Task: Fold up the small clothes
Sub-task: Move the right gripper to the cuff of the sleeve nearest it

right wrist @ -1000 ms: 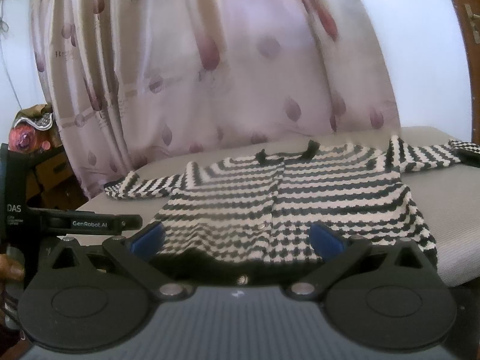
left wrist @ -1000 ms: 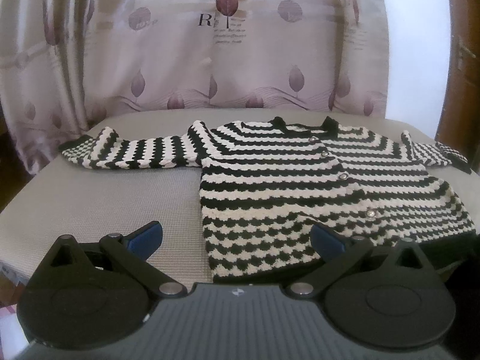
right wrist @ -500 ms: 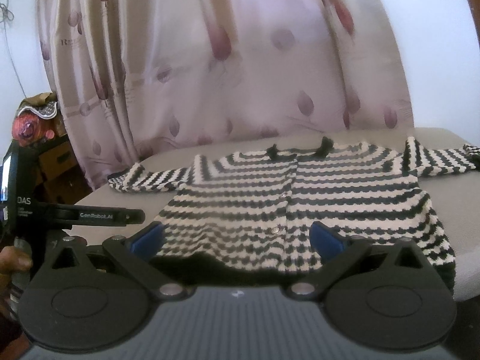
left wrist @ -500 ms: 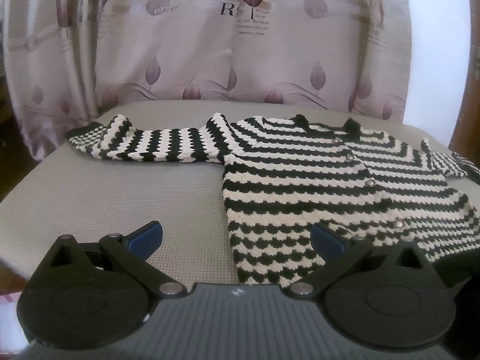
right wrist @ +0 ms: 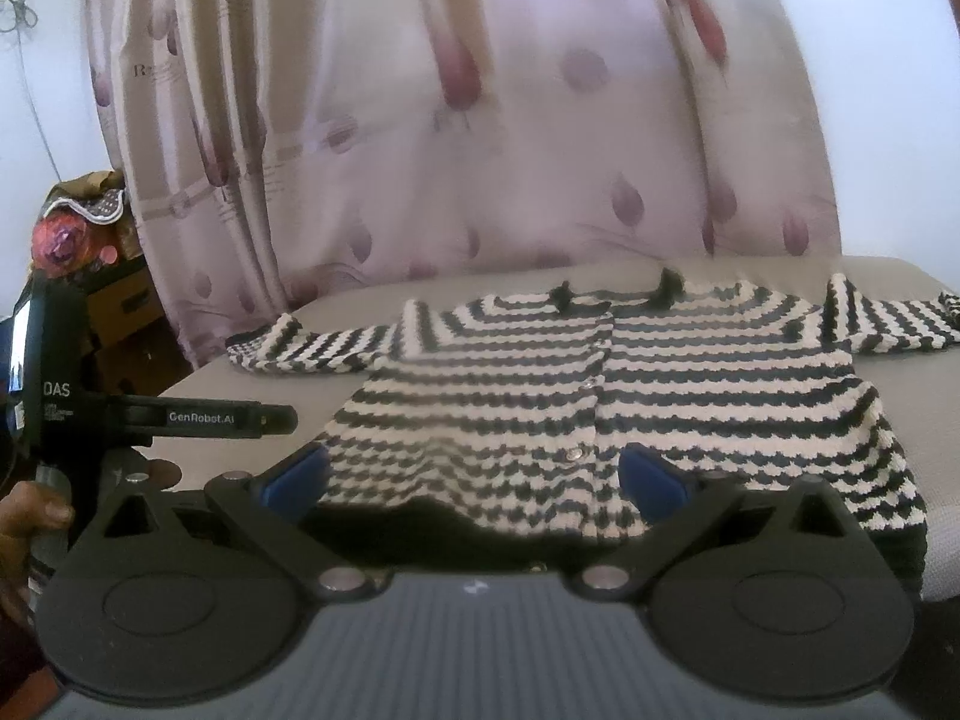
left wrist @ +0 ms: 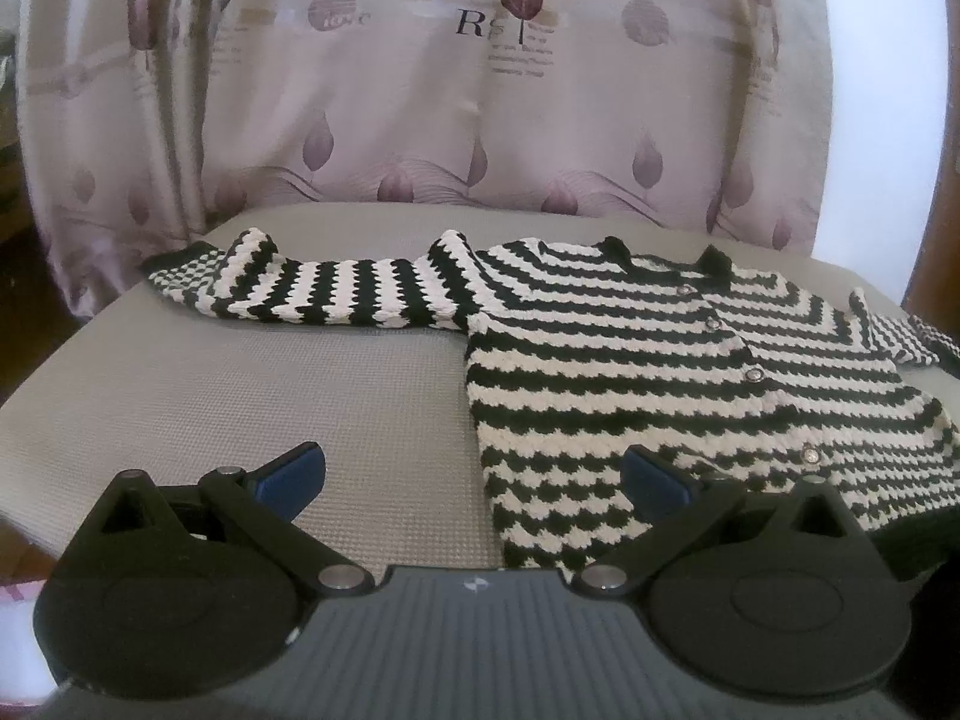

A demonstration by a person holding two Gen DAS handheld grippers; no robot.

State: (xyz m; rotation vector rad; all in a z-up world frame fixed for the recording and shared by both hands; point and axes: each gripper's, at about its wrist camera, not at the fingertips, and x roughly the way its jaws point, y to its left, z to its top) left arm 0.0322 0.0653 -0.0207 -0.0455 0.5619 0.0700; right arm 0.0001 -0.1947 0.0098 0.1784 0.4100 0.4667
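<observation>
A small black-and-white striped knitted cardigan point(left wrist: 660, 372) lies flat and buttoned on a grey padded surface point(left wrist: 270, 408), sleeves spread to both sides. Its left sleeve point(left wrist: 312, 288) stretches toward the far left. My left gripper point(left wrist: 474, 474) hangs open above the surface, off the cardigan's lower left corner, holding nothing. In the right wrist view the same cardigan point(right wrist: 630, 396) lies ahead, and my right gripper point(right wrist: 474, 474) is open over its bottom hem, empty. The left gripper's body point(right wrist: 162, 417) shows at the left there, held by a hand point(right wrist: 30, 510).
A pink curtain point(left wrist: 480, 90) with purple leaf prints hangs right behind the surface. A cluttered shelf with a floral cloth point(right wrist: 78, 228) stands at the far left. A brown wooden door edge point(left wrist: 936, 228) is at the right. Bare grey padding lies left of the cardigan.
Both grippers have risen and drawn back slightly, so the cardigan sits lower and further right in the left view. The cardigan has not moved. Jaws stay open.
</observation>
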